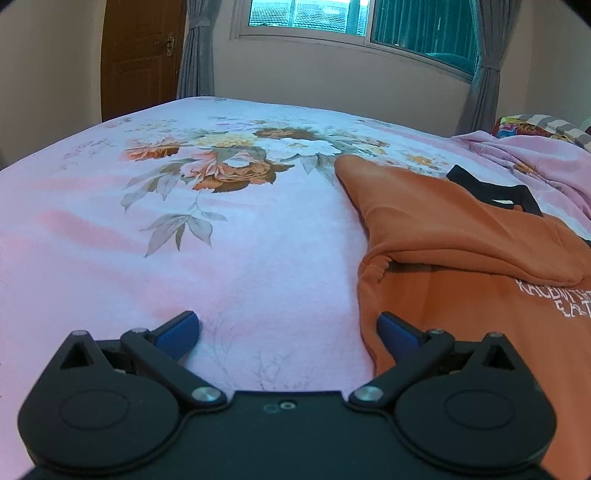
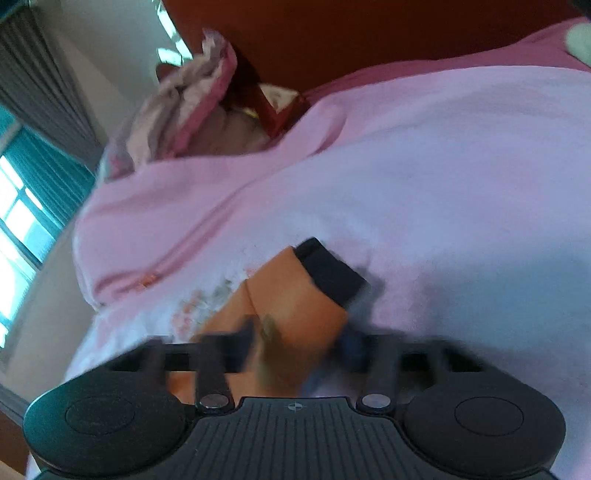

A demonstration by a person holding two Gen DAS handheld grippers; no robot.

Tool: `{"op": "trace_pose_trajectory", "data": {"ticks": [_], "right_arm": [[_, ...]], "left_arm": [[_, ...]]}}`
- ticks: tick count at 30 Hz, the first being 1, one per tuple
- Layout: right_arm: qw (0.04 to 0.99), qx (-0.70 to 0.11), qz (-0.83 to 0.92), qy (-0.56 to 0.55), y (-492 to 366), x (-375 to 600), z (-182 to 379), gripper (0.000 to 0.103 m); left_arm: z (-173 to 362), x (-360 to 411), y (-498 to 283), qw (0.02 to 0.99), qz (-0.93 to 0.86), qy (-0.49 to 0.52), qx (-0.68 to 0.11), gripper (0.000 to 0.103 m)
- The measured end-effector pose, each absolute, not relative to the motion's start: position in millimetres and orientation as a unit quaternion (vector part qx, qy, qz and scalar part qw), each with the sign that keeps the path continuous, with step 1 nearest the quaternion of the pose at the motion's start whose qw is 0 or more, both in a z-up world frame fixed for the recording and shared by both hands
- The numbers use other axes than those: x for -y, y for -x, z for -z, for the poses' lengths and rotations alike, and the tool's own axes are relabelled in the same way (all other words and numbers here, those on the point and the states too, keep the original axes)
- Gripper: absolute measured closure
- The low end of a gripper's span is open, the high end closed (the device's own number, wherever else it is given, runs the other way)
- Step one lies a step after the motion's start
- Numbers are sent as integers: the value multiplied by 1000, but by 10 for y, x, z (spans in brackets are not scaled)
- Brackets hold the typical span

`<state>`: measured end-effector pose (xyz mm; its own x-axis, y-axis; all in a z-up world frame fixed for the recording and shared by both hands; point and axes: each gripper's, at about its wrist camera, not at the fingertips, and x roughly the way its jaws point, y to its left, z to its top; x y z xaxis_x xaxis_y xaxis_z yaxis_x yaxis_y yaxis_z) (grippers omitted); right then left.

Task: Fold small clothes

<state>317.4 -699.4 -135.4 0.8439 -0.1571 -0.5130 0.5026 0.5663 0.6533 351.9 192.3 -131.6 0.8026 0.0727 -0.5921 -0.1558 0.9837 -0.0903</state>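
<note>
In the left wrist view the left gripper (image 1: 288,330) stands with jaws wide apart over the bed (image 1: 110,236), holding nothing. The orange shirt (image 1: 461,236) lies at 2 o'clock from it; the right blue pad (image 1: 397,332) sits over the shirt's near edge, though whether it touches is unclear. A sleeve is folded across the shirt, tapering toward 11 o'clock. White lettering shows at the far right, and a black collar (image 1: 495,190) beyond. Farther off are a window (image 1: 354,22) and a door (image 1: 140,55).

The blurred right wrist view shows what the left does not: the right gripper (image 2: 295,350) has orange cloth (image 2: 295,314) between its jaws, seemingly closed on it, with a black cuff (image 2: 328,271) pointing to 12 o'clock. Pillows (image 2: 177,118) lie beyond.
</note>
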Motion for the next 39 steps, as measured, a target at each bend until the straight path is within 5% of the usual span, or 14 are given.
{"op": "trace_pose_trajectory", "data": {"ticks": [7,12,20,24,28,29,34,36,39], "right_arm": [[904,-210,189,-320,-3259,6555,1042,85],[943,-186,141,-237,-3483,5879,482,85],[974,-105,-60,-190,-3796,3532,-293,85],[973,-140,-149,-112,-3880,2112,-32,84],[936,-269,-224,36,-4031,933,838,83],[932,-258,-241,80,-3932,752,988,73],[941,-230,-219,116,-3851,605,1044,72],[933,-235,-241,124,-3874,613,1026,50],[940,-191,-269,85,-3621,817,758,50]], "left_arm": [[1132,-1962,-3436,957,-105,38,-266,1],[1143,-2263,-3525,929,-180,-23,-322,1],[1306,-2751,-3280,932,-149,90,-318,1],[1303,-2710,-3284,933,-149,80,-317,1],[1308,-2776,-3255,935,-140,97,-310,1],[1310,-2780,-3246,936,-138,98,-308,1],[1320,-2787,-3245,939,-135,102,-301,1],[1321,-2784,-3241,939,-136,102,-299,1],[1308,-2795,-3218,941,-130,105,-294,1]]}}
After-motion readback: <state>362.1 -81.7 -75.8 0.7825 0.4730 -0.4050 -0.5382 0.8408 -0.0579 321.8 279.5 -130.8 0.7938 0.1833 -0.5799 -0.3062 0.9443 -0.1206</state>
